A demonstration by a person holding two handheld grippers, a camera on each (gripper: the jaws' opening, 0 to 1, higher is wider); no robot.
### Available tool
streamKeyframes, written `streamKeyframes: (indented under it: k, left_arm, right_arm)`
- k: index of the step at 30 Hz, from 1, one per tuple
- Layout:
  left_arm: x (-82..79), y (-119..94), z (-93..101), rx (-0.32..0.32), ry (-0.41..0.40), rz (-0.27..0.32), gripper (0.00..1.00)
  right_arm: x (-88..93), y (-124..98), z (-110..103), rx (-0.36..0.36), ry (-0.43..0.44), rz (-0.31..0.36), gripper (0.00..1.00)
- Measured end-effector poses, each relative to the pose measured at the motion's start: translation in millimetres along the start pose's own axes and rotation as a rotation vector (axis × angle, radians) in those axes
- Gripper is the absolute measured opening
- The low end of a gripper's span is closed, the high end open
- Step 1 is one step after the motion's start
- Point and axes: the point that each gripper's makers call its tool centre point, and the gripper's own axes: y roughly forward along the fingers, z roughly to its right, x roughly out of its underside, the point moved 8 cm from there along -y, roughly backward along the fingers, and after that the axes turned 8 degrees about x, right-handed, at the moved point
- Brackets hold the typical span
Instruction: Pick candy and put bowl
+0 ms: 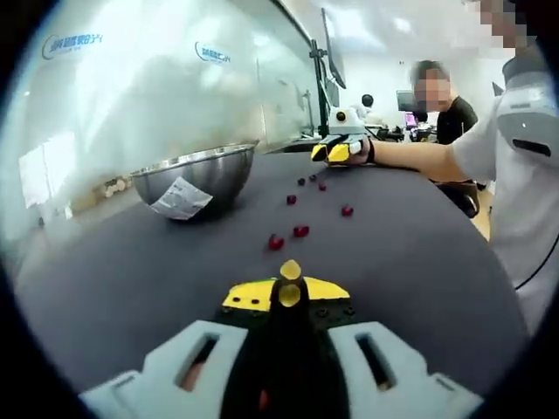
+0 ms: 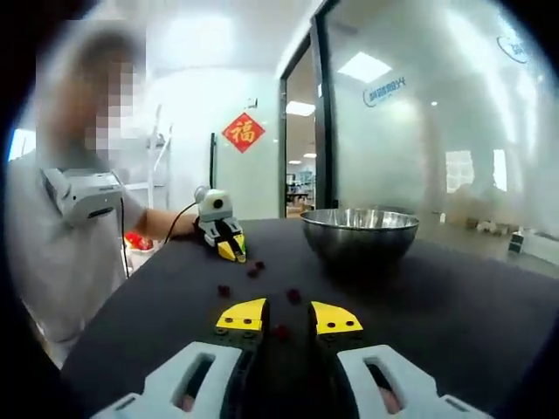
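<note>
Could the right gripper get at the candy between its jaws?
Probably yes: the right gripper has its jaws parted, a red candy lies between them on the dark table, and nothing blocks it.

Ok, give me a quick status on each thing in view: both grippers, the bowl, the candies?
Left gripper: jaws shut, nothing visibly held, low over the table.
Right gripper: jaws open, a red candy in the gap, not clamped.
Steel bowl: upright on the dark table, contents hidden; paper label on its side.
Other candies: loose on the table, outside the bowl.
</note>
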Motion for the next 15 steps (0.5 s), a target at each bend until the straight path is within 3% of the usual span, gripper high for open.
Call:
streamKeyframes:
  k: [4,7,15]
  left_arm:
    - [0.4,0.1,0.0,0.004,-0.002,0.001,0.03]
    - [0.7,0.1,0.1,0.004,0.0,0.004,0.03]
    - [1.1,-0.1,1.2,0.002,0.015,0.009,0.03]
  right_arm:
    - [3.5,-5.0,2.7,0.012,-0.049,-0.017,0.13]
    - [19.3,-12.8,13.8,0.084,-0.099,-0.139,0.13]
    - [25.8,-7.9,21.3,0.086,-0.066,-0.152,0.18]
